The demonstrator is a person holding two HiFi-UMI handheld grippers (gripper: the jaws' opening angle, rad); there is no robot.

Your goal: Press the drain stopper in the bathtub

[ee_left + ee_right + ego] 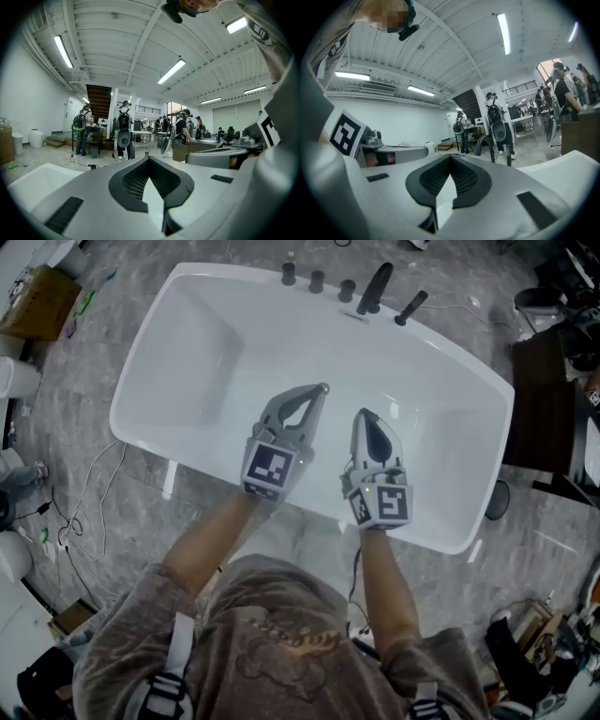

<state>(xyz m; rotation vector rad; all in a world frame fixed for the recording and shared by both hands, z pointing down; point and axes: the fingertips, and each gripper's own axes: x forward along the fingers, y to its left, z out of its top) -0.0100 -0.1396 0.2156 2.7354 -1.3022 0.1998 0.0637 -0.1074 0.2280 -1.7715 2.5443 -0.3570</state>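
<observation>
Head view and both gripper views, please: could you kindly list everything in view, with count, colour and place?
bathtub: one, white, centre of the head view
faucet spout: one, black, far rim
knobs: three, dark, far rim, left of the spout
handle: one, black, far rim, right of the spout
cardboard box: one, brown, on the grey floor, upper left
people with backpacks: several, dark clothes, far off in both gripper views
left gripper: one, grey, shut and empty, over the tub
right gripper: one, grey, shut and empty, beside the left one
</observation>
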